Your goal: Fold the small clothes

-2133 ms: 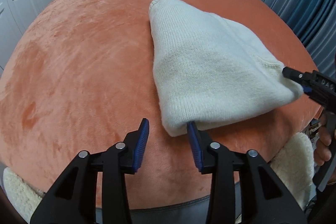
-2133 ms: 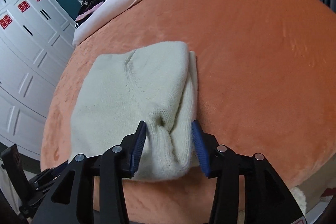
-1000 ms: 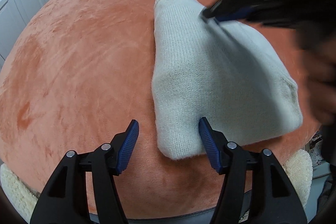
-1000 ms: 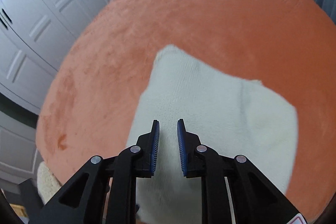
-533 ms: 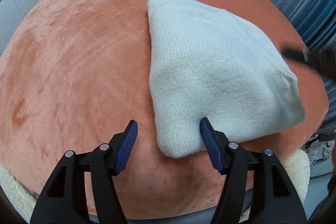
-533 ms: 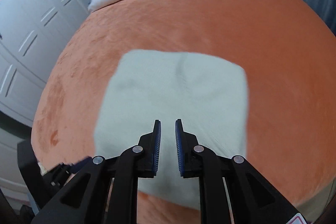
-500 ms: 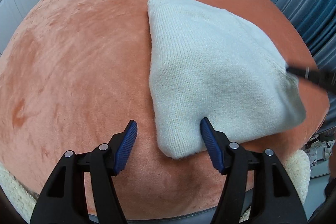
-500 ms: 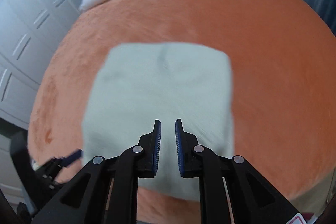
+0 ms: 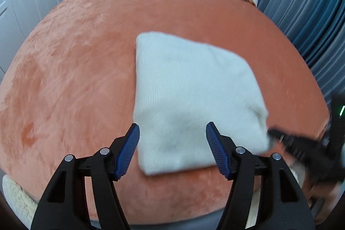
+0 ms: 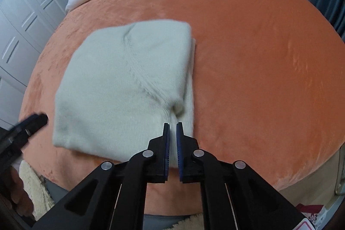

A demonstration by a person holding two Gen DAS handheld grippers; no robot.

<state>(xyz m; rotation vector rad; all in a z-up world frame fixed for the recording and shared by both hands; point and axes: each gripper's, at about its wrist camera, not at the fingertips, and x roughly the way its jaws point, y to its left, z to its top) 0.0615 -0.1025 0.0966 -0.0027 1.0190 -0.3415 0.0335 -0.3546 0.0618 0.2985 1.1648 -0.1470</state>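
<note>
Right tool [image 10: 173,125] swung to blurred sweater's [image 10: 120,87] near edge, closing.

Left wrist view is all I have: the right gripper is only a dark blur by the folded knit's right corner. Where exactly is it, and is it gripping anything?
Observer: The right gripper is over the near edge of the cream knit, close to its right side. Its jaws are closing with only a slit left, and no cloth shows pinched between them.
Operator: Is the fold tidy on that side?
Observer: Not quite. A lower layer peeks out along the right edge, past the top one.
Operator: Anything on the top face?
Observer: A diagonal seam crosses it and ends in a small pucker just ahead of the jaws.
</note>
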